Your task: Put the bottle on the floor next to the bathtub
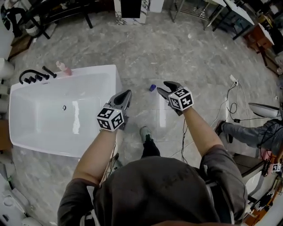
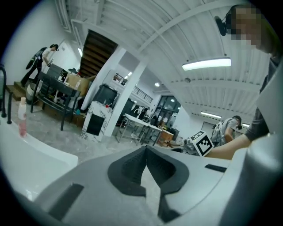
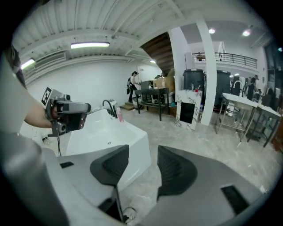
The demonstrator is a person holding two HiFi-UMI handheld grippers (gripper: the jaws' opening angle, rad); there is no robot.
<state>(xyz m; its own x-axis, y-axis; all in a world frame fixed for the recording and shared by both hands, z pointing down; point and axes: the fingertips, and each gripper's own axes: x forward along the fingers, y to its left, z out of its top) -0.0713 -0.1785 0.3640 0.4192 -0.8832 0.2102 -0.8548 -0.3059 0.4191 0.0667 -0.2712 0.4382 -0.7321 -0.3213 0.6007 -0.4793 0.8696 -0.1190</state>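
A pink bottle stands upright on the far rim of the white bathtub, beside a black faucet. The bottle also shows at the left edge of the left gripper view, and the bottle shows small on the tub's rim in the right gripper view. My left gripper hovers by the tub's right end, shut with nothing in it, pads meeting at the tips. My right gripper hangs over the floor to the right of it, open with nothing between its pads. Both grippers are well away from the bottle.
A small blue object lies on the grey marble floor between the grippers. My shoe is below them. Cables and a seated person's legs are at the right. A marble pedestal and tables stand farther off.
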